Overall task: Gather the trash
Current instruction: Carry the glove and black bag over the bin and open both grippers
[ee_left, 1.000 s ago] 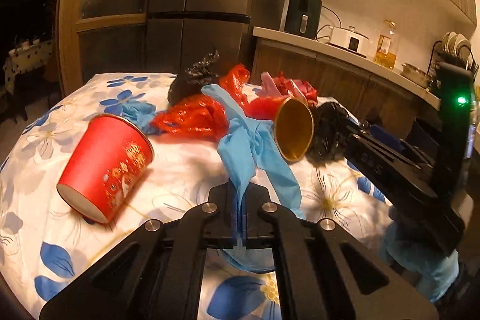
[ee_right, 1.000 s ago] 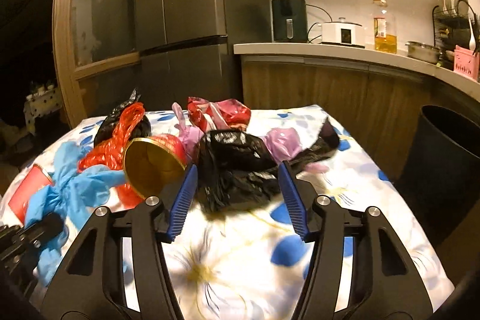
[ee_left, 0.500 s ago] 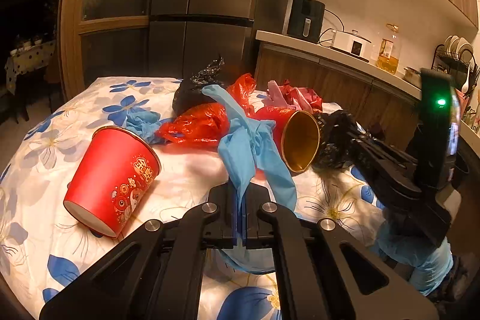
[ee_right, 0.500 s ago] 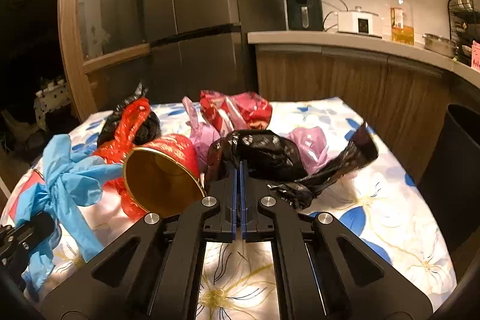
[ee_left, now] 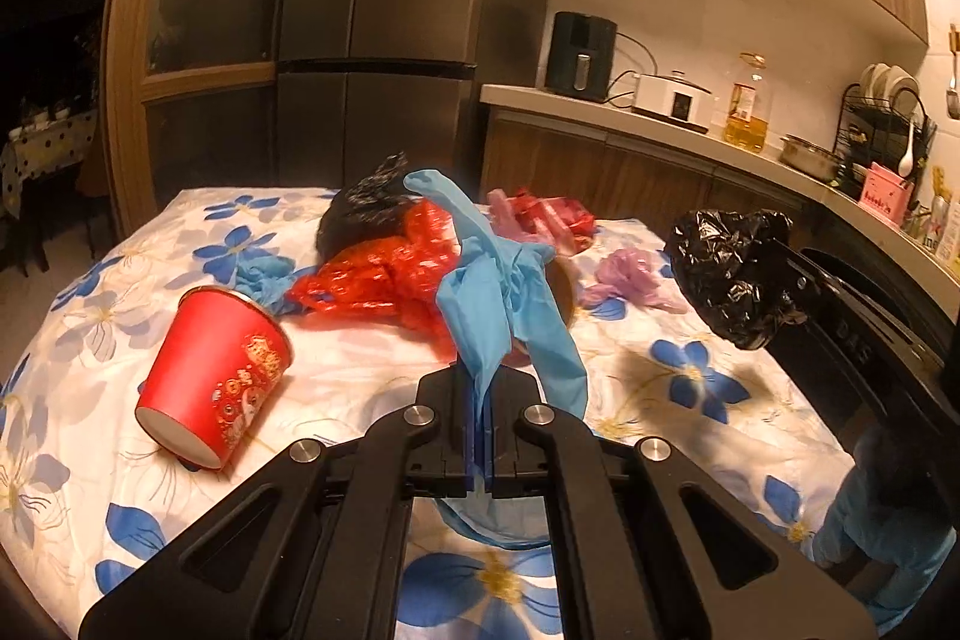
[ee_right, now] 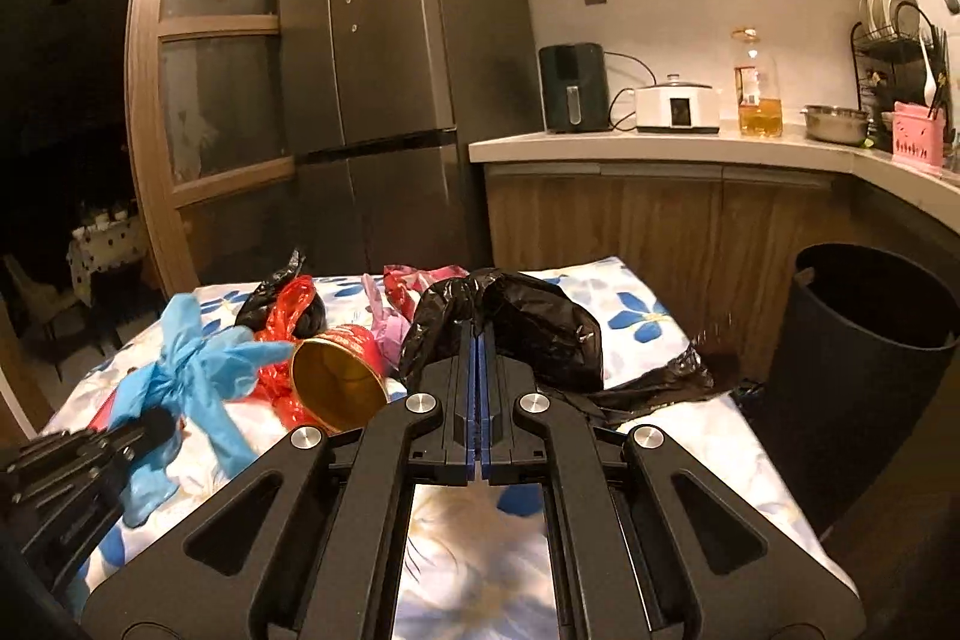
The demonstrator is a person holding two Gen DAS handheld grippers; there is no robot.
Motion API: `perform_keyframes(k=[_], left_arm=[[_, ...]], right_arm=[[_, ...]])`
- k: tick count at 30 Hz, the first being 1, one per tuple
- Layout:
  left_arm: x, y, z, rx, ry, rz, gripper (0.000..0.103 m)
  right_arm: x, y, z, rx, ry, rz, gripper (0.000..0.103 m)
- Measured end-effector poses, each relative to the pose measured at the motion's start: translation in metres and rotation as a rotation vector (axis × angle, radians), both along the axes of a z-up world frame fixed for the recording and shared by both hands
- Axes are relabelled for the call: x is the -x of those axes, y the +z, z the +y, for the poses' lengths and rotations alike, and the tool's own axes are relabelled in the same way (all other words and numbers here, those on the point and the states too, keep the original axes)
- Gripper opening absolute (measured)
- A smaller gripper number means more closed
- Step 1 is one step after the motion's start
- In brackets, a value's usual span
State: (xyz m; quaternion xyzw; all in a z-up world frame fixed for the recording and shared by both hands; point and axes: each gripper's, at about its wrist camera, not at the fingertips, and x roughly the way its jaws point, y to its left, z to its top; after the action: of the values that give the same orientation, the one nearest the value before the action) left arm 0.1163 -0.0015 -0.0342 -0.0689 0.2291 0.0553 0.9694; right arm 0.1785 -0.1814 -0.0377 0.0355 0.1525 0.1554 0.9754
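Observation:
My left gripper (ee_left: 478, 388) is shut on a crumpled blue plastic bag (ee_left: 492, 274), which hangs above the flowered table (ee_left: 372, 376). My right gripper (ee_right: 478, 340) is shut on a black plastic bag (ee_right: 528, 322) and holds it off the table; that black bag (ee_left: 729, 274) shows at the right of the left wrist view. On the cloth lie a red paper cup (ee_left: 219, 376) on its side, a red bag (ee_left: 384, 274), another black bag (ee_left: 366, 211), a pink-red bag (ee_left: 546, 217) and a lilac bag (ee_left: 636, 274). A gold-lined cup (ee_right: 336, 385) lies tipped over.
A black waste bin (ee_right: 864, 358) stands right of the table. Behind are a dark fridge (ee_right: 390, 88) and a counter (ee_right: 660, 142) with an air fryer, a cooker, an oil bottle and a dish rack. A gloved hand (ee_left: 870, 538) holds the right gripper.
The right gripper shut on the black bag and lifted it off the table toward the right. The left gripper rose a little with the blue bag.

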Motion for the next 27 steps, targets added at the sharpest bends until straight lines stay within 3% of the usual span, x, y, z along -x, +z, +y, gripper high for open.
perform_keyframes(k=[15,27], left_arm=[[-0.021,0.031,-0.081,-0.022,-0.165,-0.065,0.001],[-0.066,0.058,-0.176,-0.023,-0.347,-0.130,0.001]], right_arm=[[0.034,0.025,-0.074,-0.048,-0.080,-0.060,0.001],[0.023,0.041,-0.162,-0.057,-0.261,-0.103,0.001]])
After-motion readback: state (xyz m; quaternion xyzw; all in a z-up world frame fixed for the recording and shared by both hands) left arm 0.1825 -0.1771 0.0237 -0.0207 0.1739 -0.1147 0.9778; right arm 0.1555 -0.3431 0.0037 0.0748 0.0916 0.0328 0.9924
